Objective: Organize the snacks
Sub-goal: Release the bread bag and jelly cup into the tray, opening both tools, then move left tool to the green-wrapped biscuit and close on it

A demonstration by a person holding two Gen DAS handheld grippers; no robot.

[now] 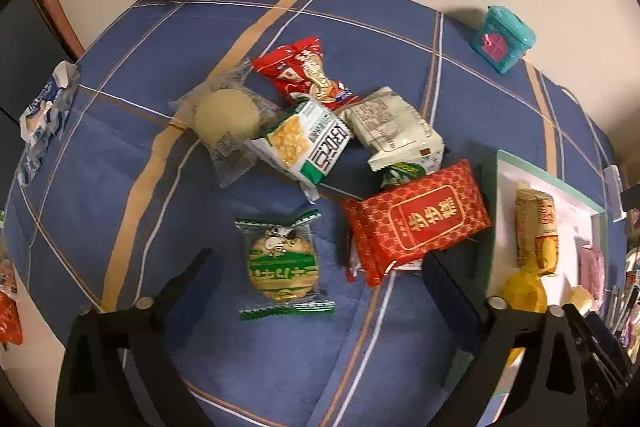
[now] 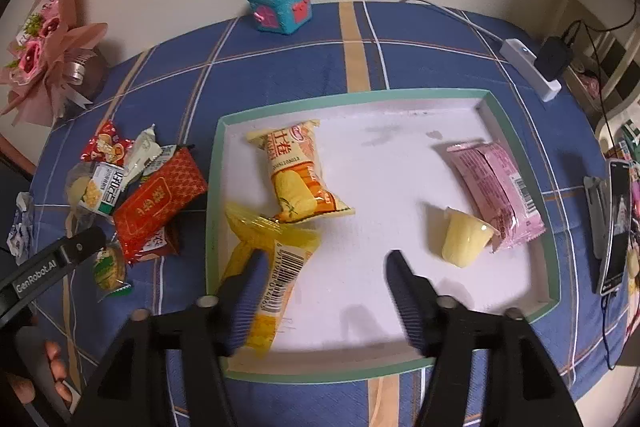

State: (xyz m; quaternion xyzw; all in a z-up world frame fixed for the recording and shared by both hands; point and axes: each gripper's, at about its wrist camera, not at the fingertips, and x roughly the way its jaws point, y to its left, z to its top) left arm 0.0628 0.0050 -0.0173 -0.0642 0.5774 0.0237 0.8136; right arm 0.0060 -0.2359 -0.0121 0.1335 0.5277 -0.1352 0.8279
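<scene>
Left wrist view: the left gripper (image 1: pixel 318 259) is hovering above the blue plaid tablecloth (image 1: pixel 120 187), fingers spread wide and gripping nothing. The green-wrapped round cracker (image 1: pixel 283 265) is lying flat on the cloth between the two fingertips, touching neither. Just beyond it, the red rectangular packet (image 1: pixel 416 223) is lying beside the right-hand fingertip, with one edge overlapping a smaller snack beneath it. Farther on, the loose pile is sitting together: the white-and-green cracker pack (image 1: pixel 306 143), the clear-wrapped round pastry (image 1: pixel 226 115), the red candy-style bag (image 1: pixel 304 71) and the pale cream packet (image 1: pixel 394 127), several of them touching or overlapping.

Right wrist view: the right gripper (image 2: pixel 324 263) is poised over the near part of the white tray (image 2: pixel 400 187) with its teal rim, pointing forward and slightly downward, fingers wide apart and holding nothing. Its left fingertip is overlapping the yellow barcode packet (image 2: pixel 276 259) in the picture; contact cannot be judged. Inside the tray, the orange-and-yellow egg-roll bag (image 2: pixel 298 171) is lying just beyond that packet, while the yellow jelly cup (image 2: pixel 466 239) is lying tipped on its side against the pink packet (image 2: pixel 496 187). The person's left hand (image 2: pixel 52 375) is showing at the lower left, wrapped around the other tool's handle.
</scene>
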